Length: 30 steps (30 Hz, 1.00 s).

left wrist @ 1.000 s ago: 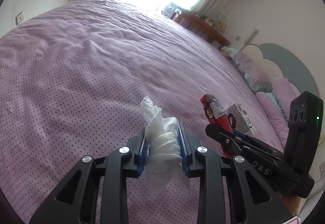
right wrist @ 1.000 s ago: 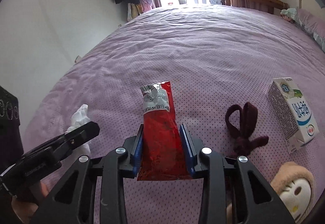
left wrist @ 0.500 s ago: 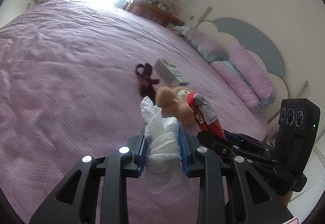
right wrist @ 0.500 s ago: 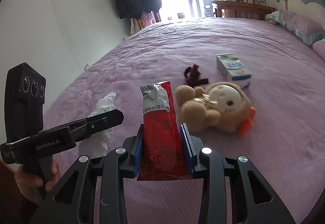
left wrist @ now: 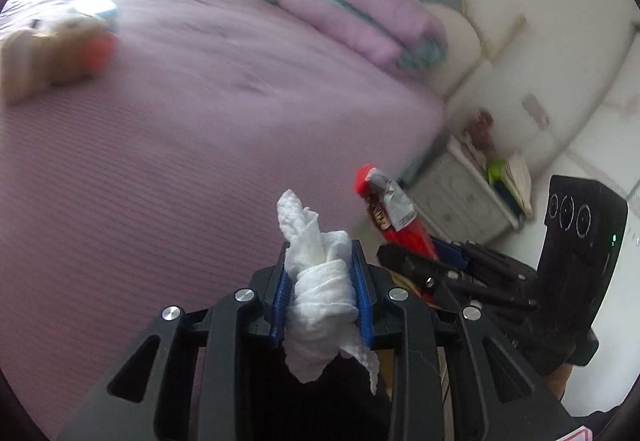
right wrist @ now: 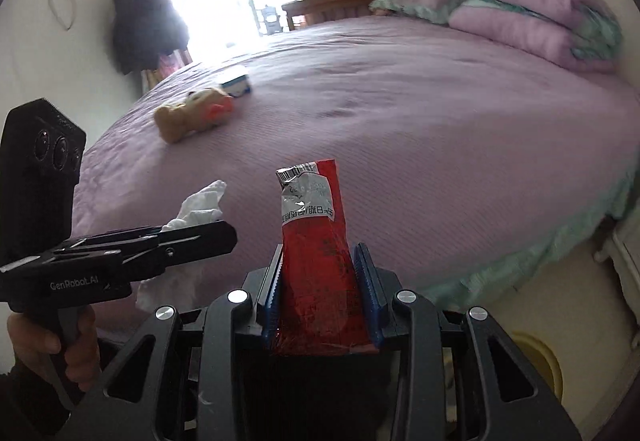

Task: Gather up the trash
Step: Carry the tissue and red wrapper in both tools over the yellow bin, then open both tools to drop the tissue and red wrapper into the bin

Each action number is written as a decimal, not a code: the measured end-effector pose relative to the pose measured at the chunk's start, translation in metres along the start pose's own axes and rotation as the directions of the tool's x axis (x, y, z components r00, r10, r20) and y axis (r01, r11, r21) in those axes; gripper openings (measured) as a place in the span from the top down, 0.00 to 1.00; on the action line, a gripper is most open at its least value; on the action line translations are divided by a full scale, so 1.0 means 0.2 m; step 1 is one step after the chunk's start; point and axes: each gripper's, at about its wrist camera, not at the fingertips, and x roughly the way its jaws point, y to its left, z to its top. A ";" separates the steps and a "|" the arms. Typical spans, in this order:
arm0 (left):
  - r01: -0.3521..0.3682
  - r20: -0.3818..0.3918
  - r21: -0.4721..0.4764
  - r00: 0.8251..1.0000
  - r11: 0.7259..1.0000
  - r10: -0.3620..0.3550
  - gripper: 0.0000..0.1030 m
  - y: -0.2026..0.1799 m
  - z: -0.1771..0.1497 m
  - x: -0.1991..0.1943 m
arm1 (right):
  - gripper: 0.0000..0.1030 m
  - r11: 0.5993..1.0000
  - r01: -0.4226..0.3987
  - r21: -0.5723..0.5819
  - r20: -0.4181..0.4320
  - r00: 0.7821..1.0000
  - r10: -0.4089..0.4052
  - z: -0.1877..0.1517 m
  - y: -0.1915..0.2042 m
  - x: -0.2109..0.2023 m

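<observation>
both grippers (left wrist: pixel 322 273) (right wrist: pixel 320 273) pinch tissue (left wrist: pixel 320 281), wrapper (right wrist: pixel 316 253); toy (left wrist: pixel 52 53) blurred.

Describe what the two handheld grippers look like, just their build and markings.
Both are black skeletal frames with silver screws and ribbed blue finger pads. The left gripper reads "GenRobot.AI" in white; the right gripper carries a boxy black module with three round lenses and a green light.

Ahead of our right claw spreads a purple bed (right wrist: pixel 400 113); up to its left lies a plush toy (right wrist: pixel 192 113) with a milk carton (right wrist: pixel 237 84) just beyond it, and purple pillows (right wrist: pixel 532 13) are piled far right
</observation>
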 end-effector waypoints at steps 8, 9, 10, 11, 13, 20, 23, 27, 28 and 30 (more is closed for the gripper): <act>0.141 -0.232 0.112 0.966 0.984 -0.112 0.72 -0.37 -0.17 0.48 | 0.68 0.959 0.183 0.215 -0.068 0.983 -0.172 -0.33 -0.49 -0.14; 0.159 -0.264 0.123 0.957 0.980 -0.122 0.72 -0.41 -0.20 0.54 | 0.68 0.950 0.202 0.239 -0.081 0.979 -0.187 -0.37 -0.54 -0.14; 0.171 -0.286 0.131 0.950 0.977 -0.129 0.72 -0.45 -0.22 0.59 | 0.68 0.941 0.213 0.263 -0.090 0.976 -0.196 -0.39 -0.57 -0.15; 0.178 -0.306 0.137 0.943 0.974 -0.129 0.72 -0.48 -0.25 0.63 | 0.68 0.929 0.225 0.294 -0.102 0.974 -0.204 -0.44 -0.62 -0.15; 0.183 -0.355 0.154 0.927 0.971 -0.118 0.72 -0.53 -0.30 0.75 | 0.68 0.905 0.259 0.337 -0.127 0.965 -0.229 -0.51 -0.68 -0.15; 0.178 -0.462 0.182 0.884 0.967 -0.076 0.73 -0.63 -0.45 1.05 | 0.68 0.836 0.342 0.429 -0.240 0.935 -0.260 -0.73 -0.91 -0.10; 0.174 -0.497 0.177 0.865 0.969 -0.065 0.73 -0.65 -0.47 1.16 | 0.68 0.828 0.349 0.438 -0.271 0.930 -0.249 -0.80 -0.96 -0.08; 0.167 -0.537 0.120 0.840 0.979 -0.078 0.50 -0.64 -0.48 1.27 | 0.67 0.832 0.345 0.435 -0.275 0.930 -0.242 -0.85 -1.01 -0.06; 0.164 -0.530 0.107 0.844 0.981 -0.084 0.31 -0.63 -0.47 1.30 | 0.67 0.832 0.351 0.431 -0.277 0.928 -0.248 -0.85 -1.02 -0.06; 0.170 -0.518 0.098 0.850 0.981 -0.095 0.29 -0.63 -0.46 1.31 | 0.67 0.828 0.349 0.439 -0.292 0.927 -0.236 -0.88 -1.03 -0.04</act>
